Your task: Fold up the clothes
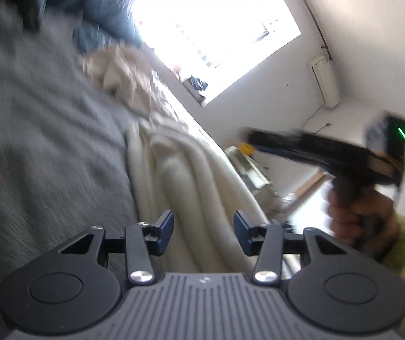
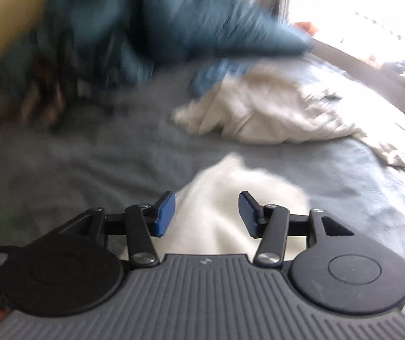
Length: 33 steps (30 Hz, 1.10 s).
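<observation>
We see both tools with jaws spread and nothing between them. Just ahead of the right gripper lies a white garment on the grey bedcover; farther ahead sit a cream garment and a blue one (blurred). The left gripper points along white cloth draped at the bed's edge.

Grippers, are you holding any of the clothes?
No. The left gripper and right gripper both have open jaws, with white cloth only lying beyond them.
</observation>
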Each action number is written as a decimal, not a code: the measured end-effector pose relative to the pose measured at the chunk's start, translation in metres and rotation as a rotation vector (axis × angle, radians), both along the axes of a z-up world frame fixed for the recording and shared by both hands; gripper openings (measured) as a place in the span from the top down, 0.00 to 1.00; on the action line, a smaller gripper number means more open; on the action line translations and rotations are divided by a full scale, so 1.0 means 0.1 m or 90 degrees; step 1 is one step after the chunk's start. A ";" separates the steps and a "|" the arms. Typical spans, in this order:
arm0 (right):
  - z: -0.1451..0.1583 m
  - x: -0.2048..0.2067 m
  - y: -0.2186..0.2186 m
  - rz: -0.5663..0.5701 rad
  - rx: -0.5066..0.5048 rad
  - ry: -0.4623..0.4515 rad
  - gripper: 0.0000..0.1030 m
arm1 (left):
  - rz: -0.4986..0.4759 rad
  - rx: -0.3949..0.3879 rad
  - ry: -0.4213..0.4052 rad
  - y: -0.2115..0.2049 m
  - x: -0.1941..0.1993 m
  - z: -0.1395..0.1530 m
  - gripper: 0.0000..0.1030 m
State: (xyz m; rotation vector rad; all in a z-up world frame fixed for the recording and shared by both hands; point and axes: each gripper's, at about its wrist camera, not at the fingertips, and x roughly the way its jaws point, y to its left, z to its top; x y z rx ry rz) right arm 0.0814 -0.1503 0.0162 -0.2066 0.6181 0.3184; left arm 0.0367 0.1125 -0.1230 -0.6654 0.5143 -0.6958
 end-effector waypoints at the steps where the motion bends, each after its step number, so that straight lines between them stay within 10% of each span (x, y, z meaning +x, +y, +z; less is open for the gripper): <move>1: 0.06 -0.18 -0.18 -0.005 0.022 -0.025 0.52 | 0.006 0.019 -0.024 -0.02 -0.05 0.13 0.52; 7: -0.19 -0.88 -0.88 -0.025 0.064 -0.075 0.62 | -0.067 0.180 -0.118 -0.76 -0.08 0.84 0.49; 14: -0.92 -1.01 -1.11 0.002 0.092 -0.032 0.79 | -0.063 0.359 -0.044 -1.28 -0.12 0.53 0.65; 18: -1.31 -1.08 -1.23 0.017 0.108 -0.009 0.83 | -0.050 0.321 -0.035 -1.13 -0.21 0.39 0.72; 25: -0.95 -1.00 -1.22 0.021 0.109 -0.052 0.83 | -0.014 0.274 -0.064 -1.02 -0.28 0.24 0.73; 29: -1.32 -0.75 -1.29 0.006 0.069 0.024 0.86 | -0.010 0.229 -0.065 -0.94 -0.32 0.16 0.78; 33: -0.89 -0.66 -1.14 0.014 0.055 0.003 0.88 | -0.005 0.169 -0.062 -0.80 -0.32 0.07 0.78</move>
